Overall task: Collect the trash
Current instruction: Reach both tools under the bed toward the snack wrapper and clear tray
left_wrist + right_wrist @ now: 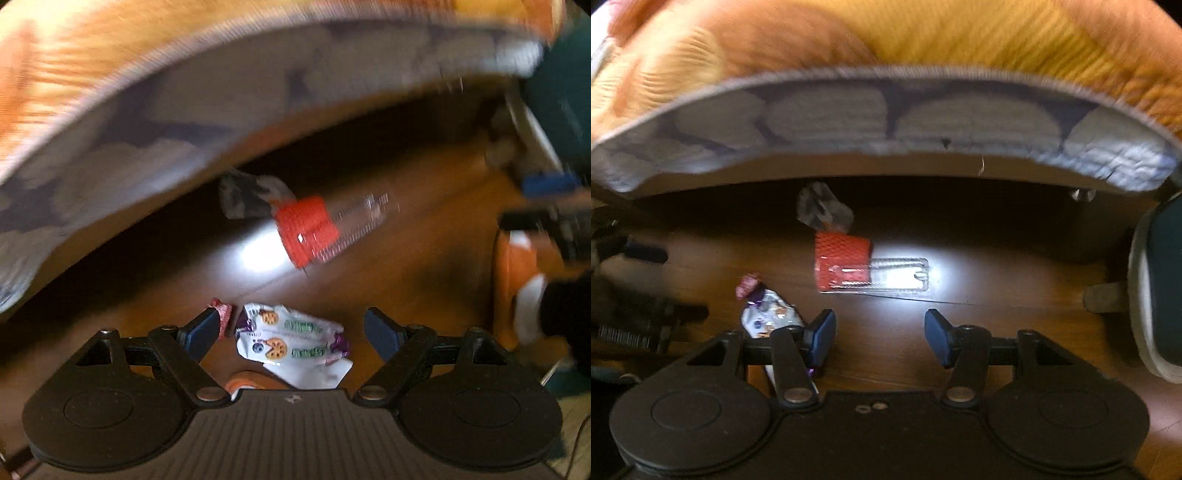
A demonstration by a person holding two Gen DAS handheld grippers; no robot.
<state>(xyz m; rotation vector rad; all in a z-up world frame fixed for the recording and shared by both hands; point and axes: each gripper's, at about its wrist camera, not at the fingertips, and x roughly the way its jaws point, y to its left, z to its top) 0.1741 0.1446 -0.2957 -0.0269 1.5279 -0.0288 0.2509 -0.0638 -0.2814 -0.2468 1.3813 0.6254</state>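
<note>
A crumpled white and purple snack wrapper lies on the wooden floor between the fingers of my open left gripper. A small red wrapper scrap lies by the left fingertip. Farther off lie a clear blister pack with a red card and a crumpled grey wrapper. My right gripper is open and empty above the floor, just short of the blister pack. The snack wrapper lies partly under its left finger, with the red scrap and grey wrapper beyond.
A bed edge with an orange blanket and grey patterned sheet overhangs the floor at the top. An orange and white shoe stands at the right. A teal object with a pale rim is at the right.
</note>
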